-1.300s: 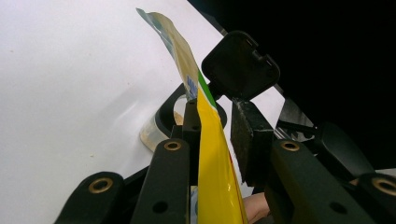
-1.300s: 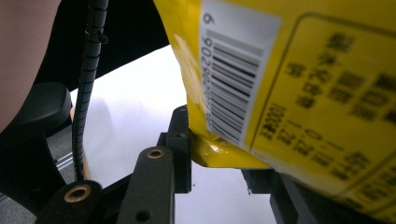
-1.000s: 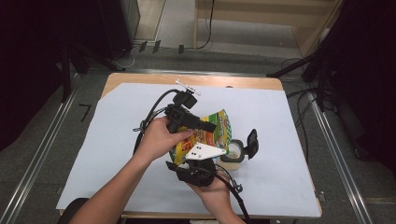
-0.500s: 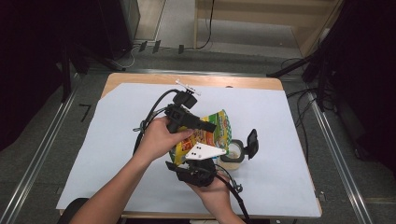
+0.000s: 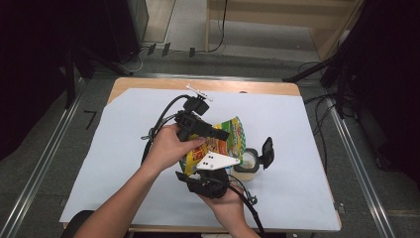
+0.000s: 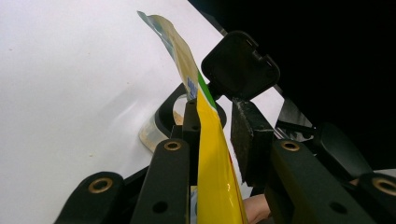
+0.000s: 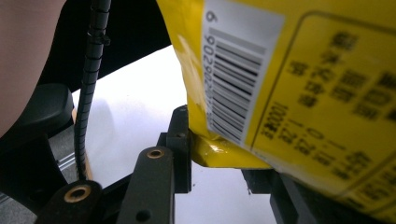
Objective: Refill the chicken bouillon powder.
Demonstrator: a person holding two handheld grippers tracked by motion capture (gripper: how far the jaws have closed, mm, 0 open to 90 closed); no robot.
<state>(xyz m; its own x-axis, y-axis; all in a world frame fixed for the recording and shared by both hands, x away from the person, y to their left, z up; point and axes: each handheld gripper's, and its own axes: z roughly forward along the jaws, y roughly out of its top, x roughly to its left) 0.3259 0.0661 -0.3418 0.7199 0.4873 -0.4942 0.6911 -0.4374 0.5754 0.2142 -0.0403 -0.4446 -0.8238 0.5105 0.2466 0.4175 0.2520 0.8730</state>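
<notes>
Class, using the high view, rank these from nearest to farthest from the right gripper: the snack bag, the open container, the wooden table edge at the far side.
1. Snack bag: at the right gripper, in its jaws.
2. Container: just right of it, lid up.
3. Wooden table edge: far side.

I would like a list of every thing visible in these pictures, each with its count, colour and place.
snack bag: one, yellow and green with a barcode on the back, held up above the middle of the table between both grippers.
jar: one, clear with a black rim and its black hinged lid open, on the table just right of the bag.
table: one, wooden edge with a white cover.
left gripper: one, black, one pad against the bag's upper part, the other pad stands apart.
right gripper: one, black with a grey plate, at the bag's bottom edge.
hands: two, each holds a gripper.
</notes>
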